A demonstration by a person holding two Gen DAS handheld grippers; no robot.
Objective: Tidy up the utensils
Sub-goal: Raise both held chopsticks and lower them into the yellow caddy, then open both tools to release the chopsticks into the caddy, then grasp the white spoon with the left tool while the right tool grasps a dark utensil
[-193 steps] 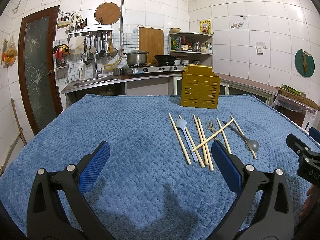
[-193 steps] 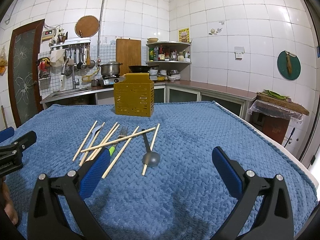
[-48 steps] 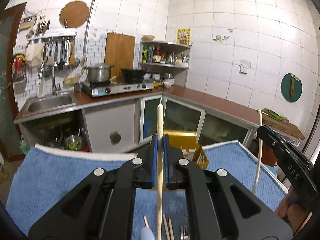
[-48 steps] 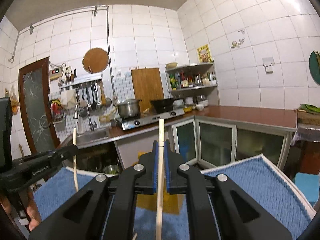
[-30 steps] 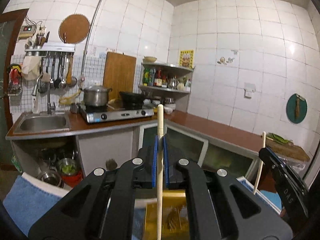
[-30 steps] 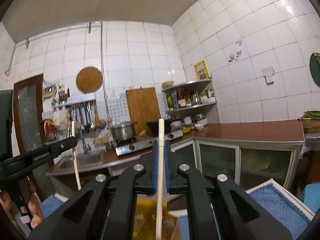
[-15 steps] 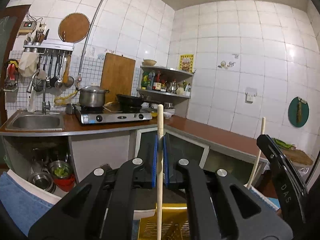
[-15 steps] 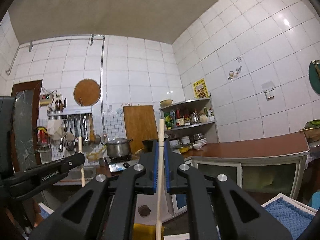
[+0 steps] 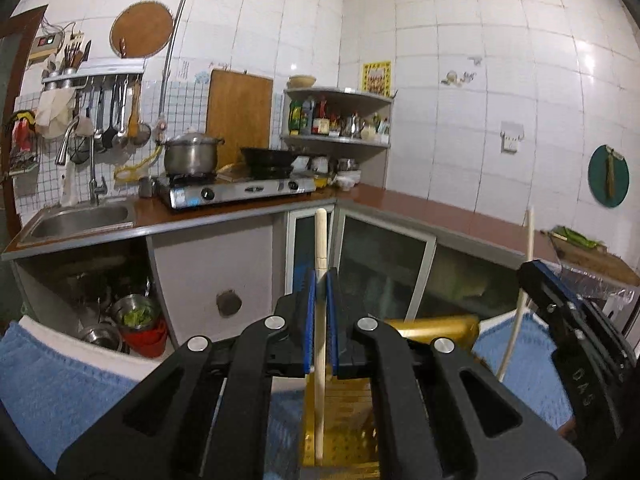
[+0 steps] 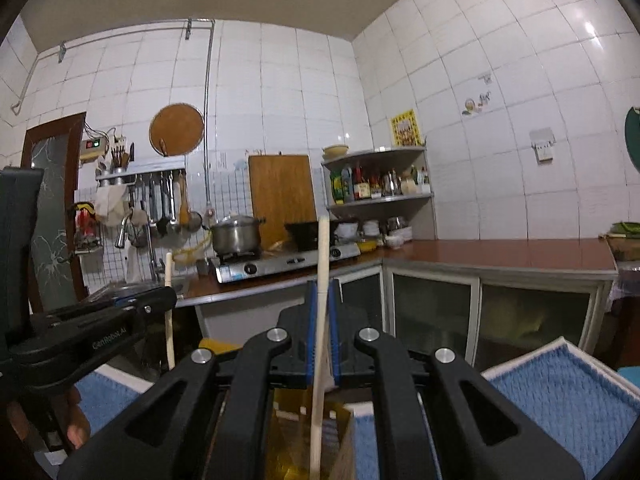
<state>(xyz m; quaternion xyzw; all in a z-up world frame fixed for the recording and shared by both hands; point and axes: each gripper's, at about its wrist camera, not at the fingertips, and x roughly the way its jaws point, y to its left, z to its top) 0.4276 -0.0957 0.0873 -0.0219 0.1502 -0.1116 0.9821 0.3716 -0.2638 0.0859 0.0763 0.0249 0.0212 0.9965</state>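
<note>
Left gripper (image 9: 320,280): fingers clamped on an upright chopstick (image 9: 319,340), lower end down inside the yellow utensil holder (image 9: 432,326). Right gripper (image 10: 321,292): fingers likewise pinching a second chopstick (image 10: 320,344), tip inside the same holder (image 10: 280,452). Left view alone shows the holder's perforated interior and, further back, the sink (image 9: 80,218). Right view alone shows a hand (image 10: 76,428) under the left unit. Holder sits on the blue-towelled surface (image 9: 52,384); stove (image 9: 236,192) behind.
</note>
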